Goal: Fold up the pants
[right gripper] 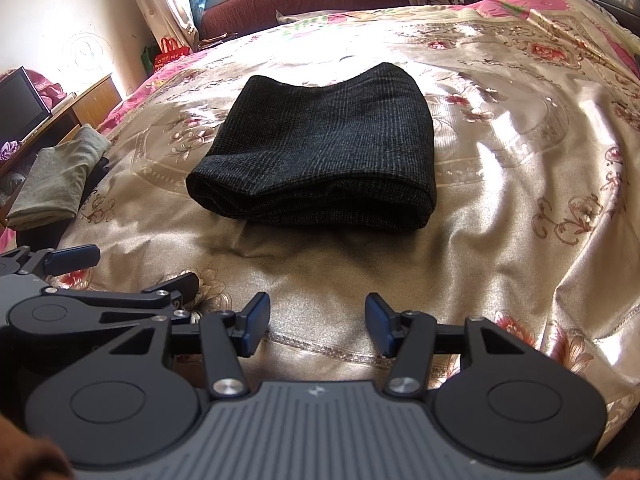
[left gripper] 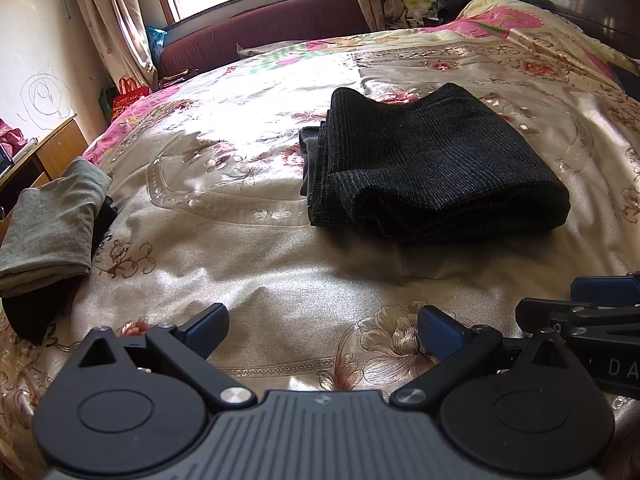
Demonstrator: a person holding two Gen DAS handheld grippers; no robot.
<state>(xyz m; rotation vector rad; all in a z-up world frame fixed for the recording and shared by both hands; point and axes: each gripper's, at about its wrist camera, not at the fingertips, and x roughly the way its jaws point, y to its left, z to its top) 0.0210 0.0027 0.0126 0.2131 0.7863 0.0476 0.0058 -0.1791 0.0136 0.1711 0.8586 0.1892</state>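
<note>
The dark checked pants (left gripper: 436, 168) lie folded into a thick rectangle on the floral bedspread (left gripper: 248, 264); they also show in the right wrist view (right gripper: 320, 148). My left gripper (left gripper: 322, 330) is open and empty, low over the bedspread, well short of the pants. My right gripper (right gripper: 317, 326) is open and empty, also short of the pants' near fold. The right gripper shows at the right edge of the left wrist view (left gripper: 592, 304), and the left gripper shows at the left edge of the right wrist view (right gripper: 120, 272).
Folded grey-green clothes (left gripper: 48, 224) lie on dark garments at the bed's left edge, also in the right wrist view (right gripper: 56, 184). A wooden cabinet (right gripper: 80, 108) with a TV (right gripper: 20, 104) stands left. A maroon sofa (left gripper: 260, 32) and window are behind the bed.
</note>
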